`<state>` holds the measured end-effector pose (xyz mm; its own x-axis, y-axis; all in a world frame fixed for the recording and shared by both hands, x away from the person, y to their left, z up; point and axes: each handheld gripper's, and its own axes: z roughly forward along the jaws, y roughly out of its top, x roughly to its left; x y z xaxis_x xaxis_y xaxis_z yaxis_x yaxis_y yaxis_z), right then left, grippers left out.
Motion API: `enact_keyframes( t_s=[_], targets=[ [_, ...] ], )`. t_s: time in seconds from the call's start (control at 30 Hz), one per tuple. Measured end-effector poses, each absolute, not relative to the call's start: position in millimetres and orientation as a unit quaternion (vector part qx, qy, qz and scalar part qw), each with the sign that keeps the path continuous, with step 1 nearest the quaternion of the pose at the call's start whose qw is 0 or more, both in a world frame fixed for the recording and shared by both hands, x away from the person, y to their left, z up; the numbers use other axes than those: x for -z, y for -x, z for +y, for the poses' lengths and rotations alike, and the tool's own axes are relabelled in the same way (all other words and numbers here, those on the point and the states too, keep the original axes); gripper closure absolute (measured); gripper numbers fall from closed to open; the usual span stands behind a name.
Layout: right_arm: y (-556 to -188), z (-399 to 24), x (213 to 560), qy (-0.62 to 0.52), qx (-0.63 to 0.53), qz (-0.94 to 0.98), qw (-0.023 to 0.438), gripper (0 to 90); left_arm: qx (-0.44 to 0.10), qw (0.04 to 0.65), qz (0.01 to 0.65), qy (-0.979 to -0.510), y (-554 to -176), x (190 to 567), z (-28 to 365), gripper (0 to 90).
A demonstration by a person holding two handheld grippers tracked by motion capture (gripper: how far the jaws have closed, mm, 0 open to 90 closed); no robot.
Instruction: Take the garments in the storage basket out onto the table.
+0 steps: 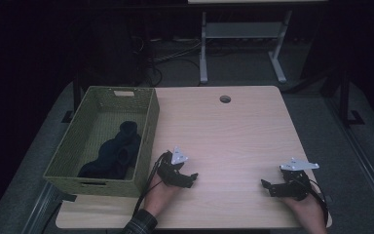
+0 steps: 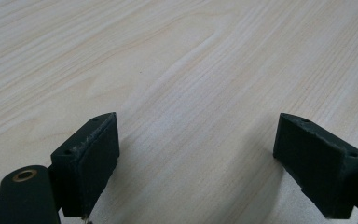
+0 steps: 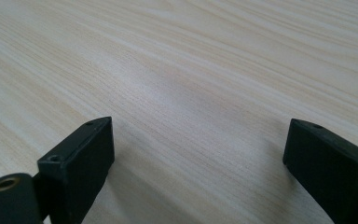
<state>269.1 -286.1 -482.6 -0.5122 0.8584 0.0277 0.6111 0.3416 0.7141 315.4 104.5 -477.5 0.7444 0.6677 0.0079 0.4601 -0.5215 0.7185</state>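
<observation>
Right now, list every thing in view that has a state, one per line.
left tongs: open, empty, over bare wood
right tongs: open, empty, over bare wood
green basket: upright on the table's left edge
dark clothes: heaped inside the basket
table: bare between the tongs

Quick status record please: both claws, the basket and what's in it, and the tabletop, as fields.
left claw: open, nothing between the jaws, low over the table near the basket's right wall
right claw: open, nothing between the jaws, low over the table near its front right
basket: green woven, at the table's left edge, upright
dark cloth items: lying bunched inside the basket, toward its right side; too dark to tell what they are or how many
table: light wood, round hole near the far edge
</observation>
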Motion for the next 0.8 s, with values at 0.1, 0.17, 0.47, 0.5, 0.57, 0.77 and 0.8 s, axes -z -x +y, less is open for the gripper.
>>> enact_keyframes(
  t_s=[0.1,0.17,0.47,0.5,0.57,0.77,0.8],
  targets=[
    [-269.2,-286.1,482.6,-0.46,-0.343,0.799,0.18,8.4,-0.143,0.363,0.327,-0.86,-315.5,477.5,104.5,13.8],
    [-269.1,-286.1,482.6,-0.46,-0.343,0.799,0.18,8.4,-0.142,0.362,0.326,-0.862,-315.6,477.5,104.4,13.7],
    [-269.2,-286.2,482.6,-0.459,-0.343,0.799,0.18,8.4,-0.137,0.36,0.32,-0.865,-314.8,476.7,105.0,12.8],
    [-269.2,-286.2,482.5,-0.459,-0.343,0.799,0.18,8.4,-0.135,0.358,0.318,-0.867,-314.9,476.3,105.1,12.9],
    [-269.1,-286.1,482.5,-0.46,-0.343,0.799,0.18,8.4,-0.132,0.353,0.316,-0.871,-315.6,475.1,105.6,12.9],
    [-269.1,-286.1,482.6,-0.459,-0.343,0.799,0.181,8.4,-0.121,0.333,0.317,-0.88,-317.6,470.4,106.3,13.4],
    [-269.2,-286.1,482.6,-0.459,-0.343,0.799,0.181,8.4,-0.12,0.331,0.318,-0.88,-317.5,469.5,106.5,13.4]
  ],
)
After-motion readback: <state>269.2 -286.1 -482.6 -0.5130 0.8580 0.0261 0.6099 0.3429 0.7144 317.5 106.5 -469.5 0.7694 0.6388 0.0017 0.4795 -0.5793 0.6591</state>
